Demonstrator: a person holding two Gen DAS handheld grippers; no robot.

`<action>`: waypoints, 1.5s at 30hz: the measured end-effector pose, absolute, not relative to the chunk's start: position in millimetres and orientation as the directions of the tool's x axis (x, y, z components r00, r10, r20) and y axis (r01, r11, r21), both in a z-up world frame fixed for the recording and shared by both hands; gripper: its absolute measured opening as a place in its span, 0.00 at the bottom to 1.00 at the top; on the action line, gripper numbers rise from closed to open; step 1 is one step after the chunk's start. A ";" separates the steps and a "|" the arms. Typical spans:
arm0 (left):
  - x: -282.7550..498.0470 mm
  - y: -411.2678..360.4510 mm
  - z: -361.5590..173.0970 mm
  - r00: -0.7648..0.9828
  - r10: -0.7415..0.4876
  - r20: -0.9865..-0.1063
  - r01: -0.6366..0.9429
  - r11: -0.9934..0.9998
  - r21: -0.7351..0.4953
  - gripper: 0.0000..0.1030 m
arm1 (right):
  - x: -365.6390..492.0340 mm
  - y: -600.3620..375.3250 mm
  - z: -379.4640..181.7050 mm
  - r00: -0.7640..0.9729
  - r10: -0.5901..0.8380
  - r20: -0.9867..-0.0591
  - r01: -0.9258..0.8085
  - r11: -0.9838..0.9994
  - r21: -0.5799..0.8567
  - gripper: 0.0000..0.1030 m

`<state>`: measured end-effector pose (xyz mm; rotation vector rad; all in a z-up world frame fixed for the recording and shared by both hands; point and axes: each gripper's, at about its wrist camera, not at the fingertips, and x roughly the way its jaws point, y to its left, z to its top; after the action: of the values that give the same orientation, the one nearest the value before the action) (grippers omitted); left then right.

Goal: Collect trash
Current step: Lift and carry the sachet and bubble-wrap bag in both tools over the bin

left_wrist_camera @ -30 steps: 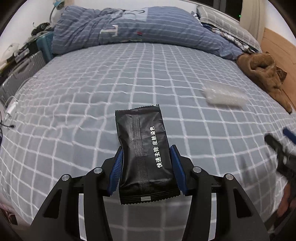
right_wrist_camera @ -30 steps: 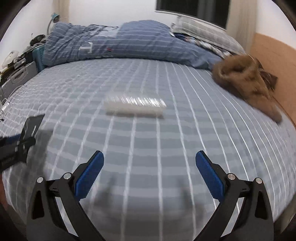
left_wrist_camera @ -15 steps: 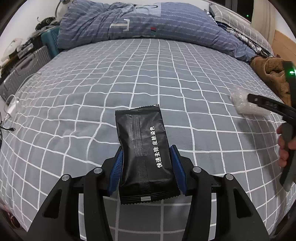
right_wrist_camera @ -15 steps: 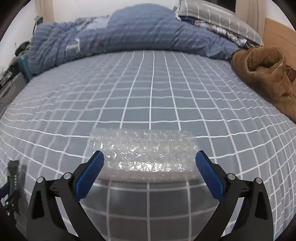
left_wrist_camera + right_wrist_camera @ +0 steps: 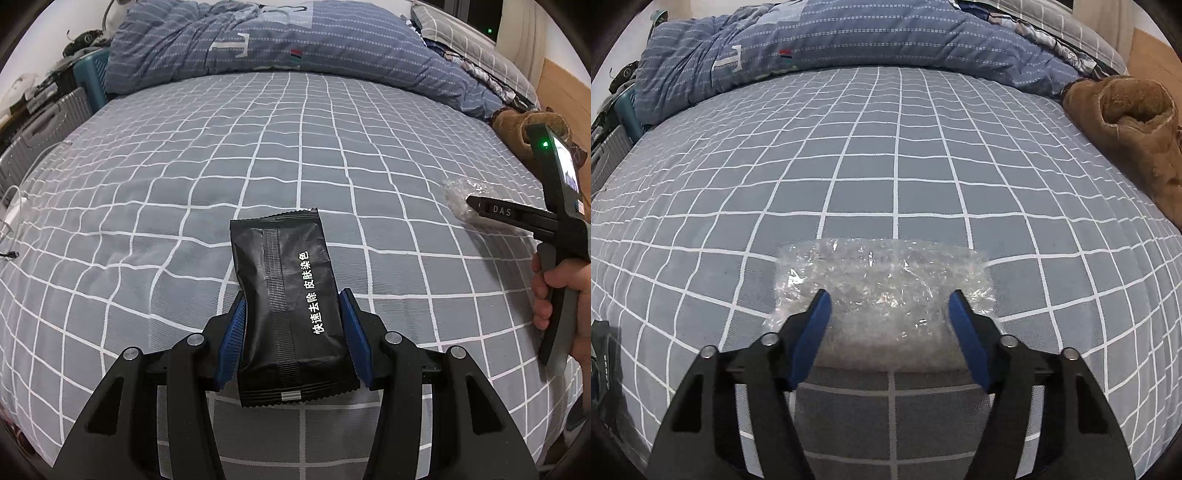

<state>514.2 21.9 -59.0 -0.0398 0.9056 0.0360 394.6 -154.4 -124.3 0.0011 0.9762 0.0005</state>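
Left claw (image 5: 291, 314), clamped on a black packet (image 5: 288, 306) whose long axis runs away from the claw, top end far. Right claw (image 5: 888, 301), jaws just closing, pads pressing a bubble-wrap wad (image 5: 882, 284) lying crosswise between them on the bed (image 5: 886, 166). Beyond, a quilt (image 5: 849, 40).

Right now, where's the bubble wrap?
In the right wrist view, the bubble wrap lies on the grid-patterned bedsheet, low and central, between the right gripper fingers, which have just closed onto it; the brown fleece garment lies at far right.
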 end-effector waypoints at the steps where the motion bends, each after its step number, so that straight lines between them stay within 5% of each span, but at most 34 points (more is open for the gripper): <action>1: 514.2 21.7 -59.1 0.616 0.013 -0.788 -0.046 0.999 -0.020 0.47 | 392.9 -154.2 -123.6 0.563 0.000 -0.827 0.001 1.000 0.001 0.55; 10: 511.2 23.5 -57.0 0.618 0.003 -0.786 -0.044 0.999 -0.031 0.47 | 378.8 -149.2 -110.3 0.590 -0.003 -0.807 0.003 1.000 -0.001 0.44; 45: 398.6 -31.4 -0.4 0.689 -0.081 -0.721 0.071 0.997 -0.044 0.47 | 114.8 -171.9 -13.1 0.730 -0.008 -0.683 0.029 0.999 0.019 0.45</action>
<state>398.6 -31.4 -0.4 -0.0135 0.8068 -0.0847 114.8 -171.9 -13.1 0.0289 0.7522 -0.0206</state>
